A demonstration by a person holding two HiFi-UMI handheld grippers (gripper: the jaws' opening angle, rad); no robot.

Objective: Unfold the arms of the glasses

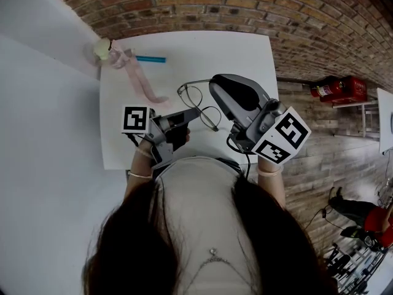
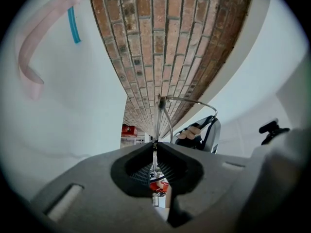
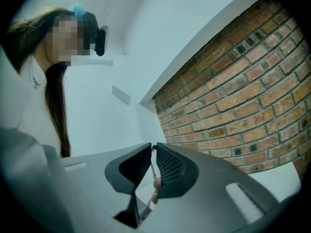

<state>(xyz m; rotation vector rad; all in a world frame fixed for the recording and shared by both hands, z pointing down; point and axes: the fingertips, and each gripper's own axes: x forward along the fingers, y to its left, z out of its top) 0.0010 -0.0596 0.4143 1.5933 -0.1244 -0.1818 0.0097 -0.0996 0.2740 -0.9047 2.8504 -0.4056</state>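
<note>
The glasses (image 1: 200,106) are hanging above the near half of the white table (image 1: 239,54), pinched from two sides. The left gripper (image 1: 183,119), reaching in from seven o'clock, is pressing its jaws tight on their thin wire. The right gripper (image 1: 216,85), coming from three o'clock, is squeezing one slim arm (image 3: 152,171) between nearly closed jaws. A pink strip (image 1: 140,78) and a blue stick (image 1: 150,59) are lying at ten o'clock, well apart from the glasses.

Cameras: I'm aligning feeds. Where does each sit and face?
Head view: on the head, looking down at table, glasses, left gripper, right gripper, hair.
Left gripper view: along its jaws, shut on the glasses, toward the brick wall.
Right gripper view: along its jaws, shut on the glasses, toward the person.
All share the glasses.
</note>
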